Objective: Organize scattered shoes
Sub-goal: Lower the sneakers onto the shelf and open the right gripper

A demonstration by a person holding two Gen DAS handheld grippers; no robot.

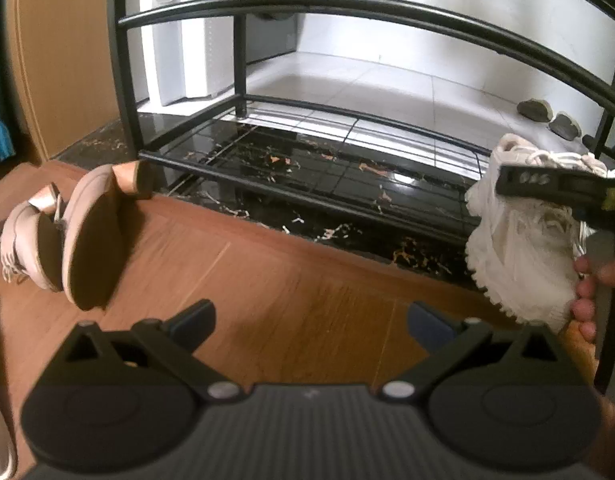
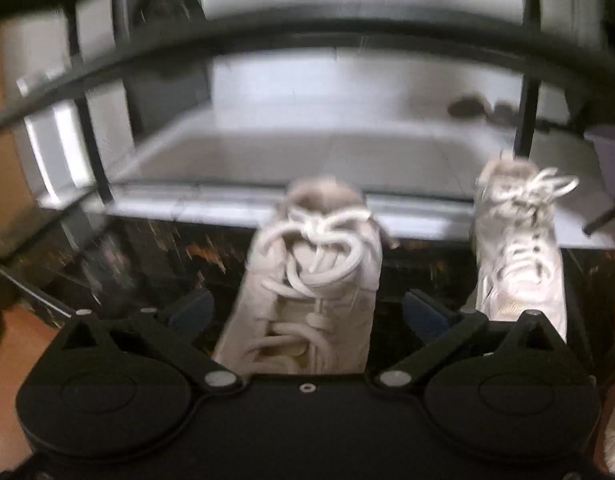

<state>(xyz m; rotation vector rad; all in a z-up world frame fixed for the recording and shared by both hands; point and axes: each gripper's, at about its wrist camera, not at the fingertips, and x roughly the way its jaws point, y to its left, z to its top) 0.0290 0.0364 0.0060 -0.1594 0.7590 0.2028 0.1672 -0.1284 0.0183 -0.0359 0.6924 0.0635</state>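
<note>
A black metal shoe rack (image 1: 307,160) stands ahead on a black marble strip. Two pink heeled shoes (image 1: 87,236) lie on their sides on the wooden floor at the left. My left gripper (image 1: 311,320) hovers open above the floor with nothing between its fingers. In the blurred right wrist view, a white laced sneaker (image 2: 307,280) lies between the spread fingers of my right gripper (image 2: 309,312), with gaps on both sides. A second white sneaker (image 2: 519,248) stands to its right. The left wrist view shows a white sneaker (image 1: 515,248) at the rack's right end, one right-gripper finger (image 1: 547,182) across it.
A person's hand (image 1: 587,300) holds the right gripper's handle at the right edge. Behind the rack are white floor tiles, a white box (image 1: 183,48) and two grey slippers (image 1: 547,116). A wooden panel (image 1: 63,60) rises at the left.
</note>
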